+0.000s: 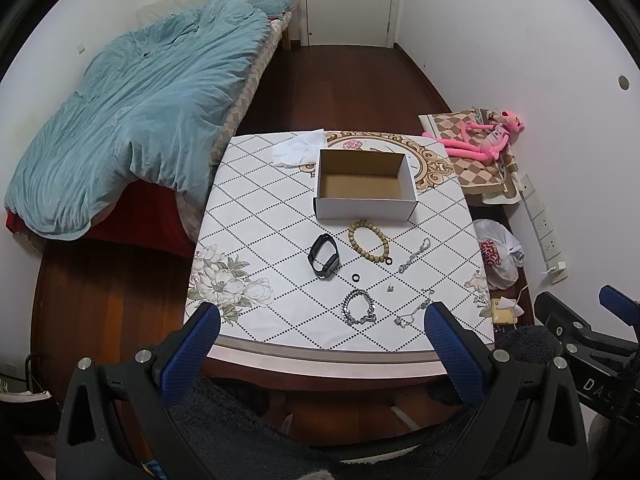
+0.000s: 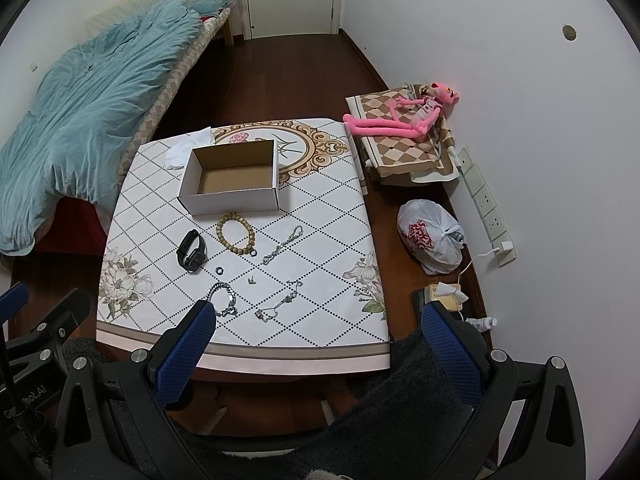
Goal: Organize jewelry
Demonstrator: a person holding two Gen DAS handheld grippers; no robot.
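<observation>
the bench wears a white cloth with dotted diamond lines and flower prints, standing on a dark wood floor. at about ten o'clock from it a bed lies under a rumpled blue duvet; at twelve o'clock a white door is shut. at two o'clock a pink plush toy sprawls on a checked cushion, and at three o'clock a tied plastic bag sits on the floor.

the cardboard box sits toward the far middle of the bench, open-topped, nothing visible inside. just near of it lie the bead bracelet, black watch, two small black rings, a tiny earring, a thick silver chain bracelet and two thin chains.

the left gripper and right gripper hang at the near edge, jaws spread wide, holding nothing.
</observation>
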